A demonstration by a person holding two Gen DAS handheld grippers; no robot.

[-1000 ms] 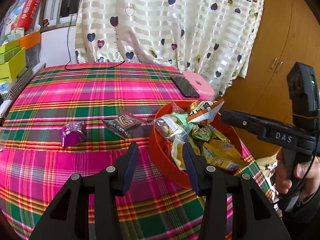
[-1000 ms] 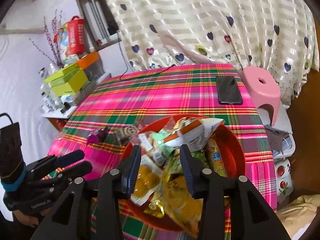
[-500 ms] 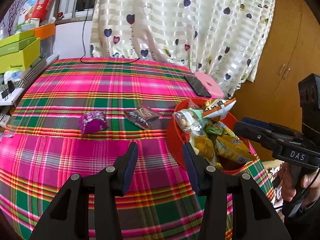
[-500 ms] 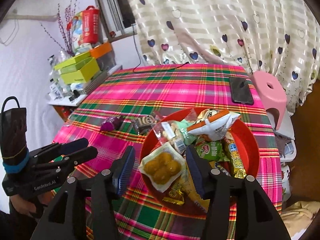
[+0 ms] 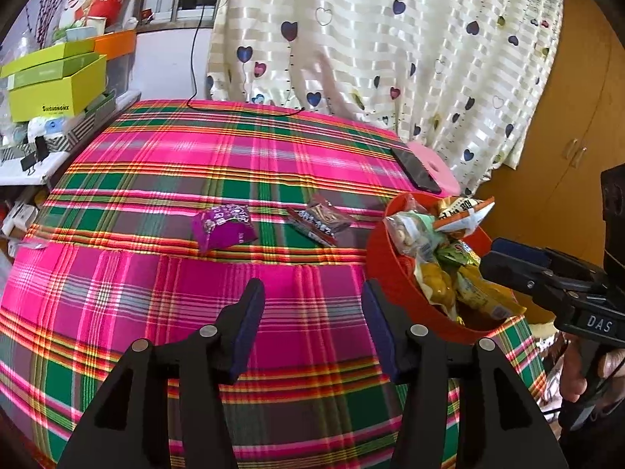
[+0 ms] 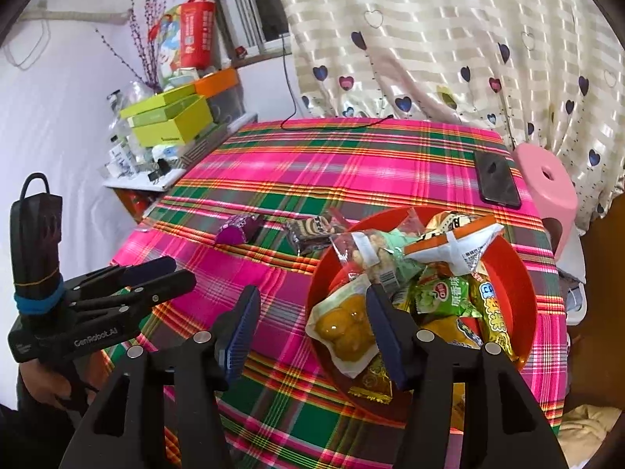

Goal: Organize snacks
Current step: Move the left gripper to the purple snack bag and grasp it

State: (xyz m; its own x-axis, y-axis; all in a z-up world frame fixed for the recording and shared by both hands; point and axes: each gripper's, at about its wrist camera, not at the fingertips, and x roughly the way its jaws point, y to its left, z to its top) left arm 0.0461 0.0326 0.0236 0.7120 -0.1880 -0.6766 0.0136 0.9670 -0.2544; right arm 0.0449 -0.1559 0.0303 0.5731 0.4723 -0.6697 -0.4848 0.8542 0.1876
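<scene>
Fingers (image 5: 250, 312) of both grippers stay spread, empty, now farther from the red bowl (image 6: 508, 273).

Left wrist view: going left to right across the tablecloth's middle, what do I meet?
Purple snack packet → dark brown snack packet → red bowl heaped with snacks → right hand-held gripper at the frame's edge.

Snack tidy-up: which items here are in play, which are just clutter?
In play: red bowl of snacks; purple packet; dark packet; both claws open, empty.

Clutter: phone; pink stool; green boxes; black cable.
</scene>
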